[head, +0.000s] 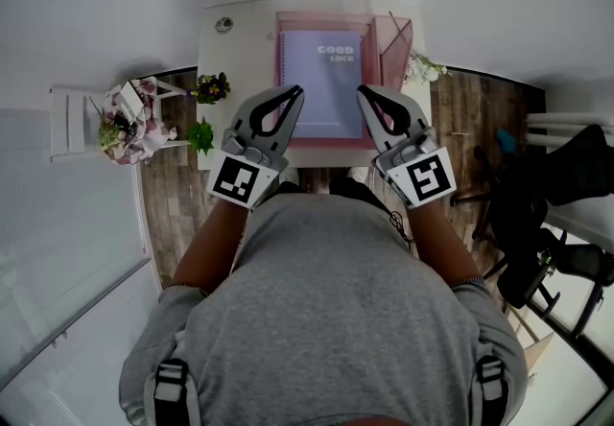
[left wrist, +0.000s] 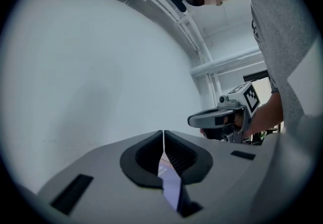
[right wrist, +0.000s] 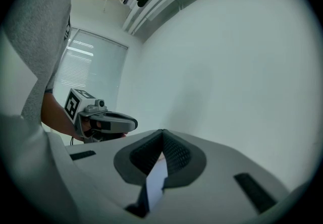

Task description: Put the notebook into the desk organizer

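The purple notebook (head: 324, 79) lies flat inside a pink frame on the tabletop (head: 240, 40), beside the pink desk organizer (head: 393, 38). The left gripper (head: 298, 89) and right gripper (head: 363, 89) hover with their fingers closed on nothing. Should lifting be needed, spread them at a cover edge.

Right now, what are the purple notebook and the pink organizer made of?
Notebook: probably paper or card, with a smooth matt lilac cover carrying printed words. Desk organizer: looks like thin pink-coated metal wire or mesh, since you can see through it; it could be plastic.
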Motion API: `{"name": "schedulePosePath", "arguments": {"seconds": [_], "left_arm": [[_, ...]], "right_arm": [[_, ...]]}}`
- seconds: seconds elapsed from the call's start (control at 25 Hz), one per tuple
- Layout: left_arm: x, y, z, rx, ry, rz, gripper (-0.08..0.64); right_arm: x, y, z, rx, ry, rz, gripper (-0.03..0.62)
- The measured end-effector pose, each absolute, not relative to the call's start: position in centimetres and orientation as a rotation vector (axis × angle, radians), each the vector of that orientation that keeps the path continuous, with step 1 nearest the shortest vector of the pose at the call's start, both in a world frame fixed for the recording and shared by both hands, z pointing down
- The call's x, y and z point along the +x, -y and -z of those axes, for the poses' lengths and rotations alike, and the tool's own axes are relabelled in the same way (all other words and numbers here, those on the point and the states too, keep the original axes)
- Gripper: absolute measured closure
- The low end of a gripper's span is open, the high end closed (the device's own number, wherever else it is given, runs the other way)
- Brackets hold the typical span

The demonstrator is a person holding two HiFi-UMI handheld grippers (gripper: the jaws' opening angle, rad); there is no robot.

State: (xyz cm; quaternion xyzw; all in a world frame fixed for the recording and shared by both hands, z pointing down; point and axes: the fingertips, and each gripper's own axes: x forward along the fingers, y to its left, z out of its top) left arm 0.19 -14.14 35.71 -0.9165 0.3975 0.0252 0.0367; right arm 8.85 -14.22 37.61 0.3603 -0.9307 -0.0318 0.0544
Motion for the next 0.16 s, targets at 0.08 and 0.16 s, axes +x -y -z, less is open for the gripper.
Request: {"name": "schedulePosePath", "arguments": {"seconds": [0.08,0.16], "left_arm": [[0.20,14.14,-35.78,-2.815,-1.223,-0.073,0.534],[0.21,14.14,-35.82,-2.816,-1.225,-0.071,0.534]], "right_arm": [[9.09,13.99,-38.42,1.067,2.798,0.091,0.585],[9.20,13.87,-38.86,1.052,2.784,0.087,0.586]]}}
